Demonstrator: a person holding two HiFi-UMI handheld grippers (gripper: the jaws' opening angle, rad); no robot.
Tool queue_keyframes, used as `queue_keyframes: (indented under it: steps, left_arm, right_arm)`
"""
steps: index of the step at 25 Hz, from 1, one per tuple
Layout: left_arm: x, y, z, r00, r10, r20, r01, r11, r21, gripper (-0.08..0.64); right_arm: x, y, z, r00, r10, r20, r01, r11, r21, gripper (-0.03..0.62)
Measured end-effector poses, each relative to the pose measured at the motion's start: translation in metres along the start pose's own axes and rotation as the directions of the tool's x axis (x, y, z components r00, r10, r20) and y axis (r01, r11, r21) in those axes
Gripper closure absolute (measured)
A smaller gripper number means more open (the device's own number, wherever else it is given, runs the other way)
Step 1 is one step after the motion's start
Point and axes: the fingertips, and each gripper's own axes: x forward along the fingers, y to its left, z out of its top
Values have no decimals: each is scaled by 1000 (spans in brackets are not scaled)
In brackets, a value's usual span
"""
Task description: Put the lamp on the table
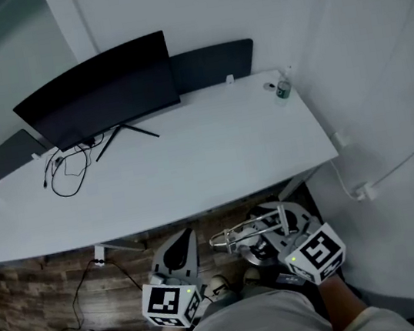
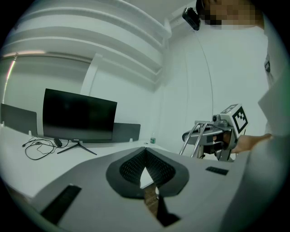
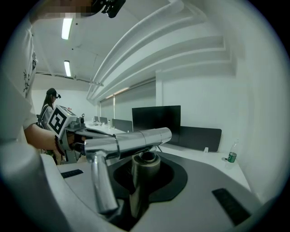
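The lamp (image 1: pixel 243 234) is a chrome one of shiny tubes. It is held in the air below the near edge of the white table (image 1: pixel 214 160). My right gripper (image 1: pixel 271 238) is shut on the lamp's upright stem (image 3: pixel 144 174), and a chrome tube (image 3: pixel 131 140) crosses just above the jaws. To its left, my left gripper (image 1: pixel 179 252) is shut with nothing in it; its pads (image 2: pixel 136 165) meet at the tip. In the left gripper view the lamp (image 2: pixel 198 136) shows at the right, in the other gripper.
A black monitor (image 1: pixel 102 92) on a stand is at the table's back left, with dark cables (image 1: pixel 64 172) beside it. A small green-labelled bottle (image 1: pixel 283 89) stands at the back right corner. Dark divider panels (image 1: pixel 214 64) line the far edge. Wooden floor (image 1: pixel 41 296) lies below.
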Motion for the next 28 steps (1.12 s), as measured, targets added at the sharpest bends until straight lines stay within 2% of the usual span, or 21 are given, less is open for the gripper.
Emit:
queue_keyframes:
  steps: [19, 28]
  left_arm:
    - [-26, 48, 8, 999, -36, 29, 35, 999, 32, 558]
    - [-15, 64, 9, 999, -32, 27, 31, 999, 25, 558]
  right_arm:
    - [31, 15, 23, 998, -60, 35, 60, 998, -3, 540]
    - [53, 10, 27, 998, -45, 33, 45, 999, -6, 540]
